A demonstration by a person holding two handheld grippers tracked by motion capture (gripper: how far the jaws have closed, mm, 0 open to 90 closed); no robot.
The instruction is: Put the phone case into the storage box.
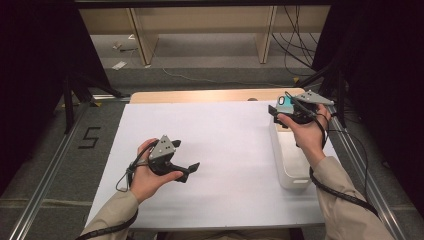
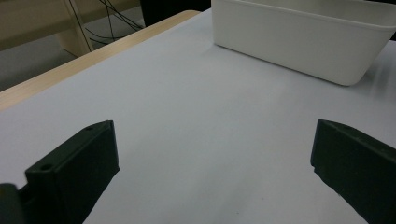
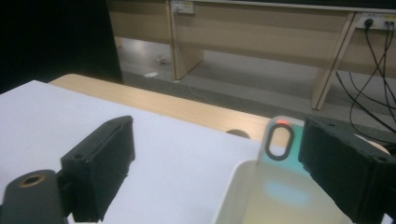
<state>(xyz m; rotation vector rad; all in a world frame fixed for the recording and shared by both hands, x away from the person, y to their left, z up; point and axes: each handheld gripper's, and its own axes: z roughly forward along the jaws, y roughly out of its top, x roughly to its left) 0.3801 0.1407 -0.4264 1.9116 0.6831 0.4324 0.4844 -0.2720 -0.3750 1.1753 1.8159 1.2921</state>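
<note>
Small pale teal plastic tag with a dark oval ring (image 3: 279, 145) stands upright against the right gripper's (image 3: 215, 154) inner jaw face, above the far end of the white rectangular plastic bin (image 1: 290, 172); jaws spread wide, not clamping it. Left gripper (image 1: 192, 169) hovers released over the white table sheet (image 1: 220, 145), well apart.

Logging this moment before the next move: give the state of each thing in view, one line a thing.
left gripper: open, nothing between its jaws, low over the white sheet.
right gripper: open over the bin's far end.
white bin: upright on the sheet.
pale teal tag: upright beside one jaw; contact unclear.
</note>
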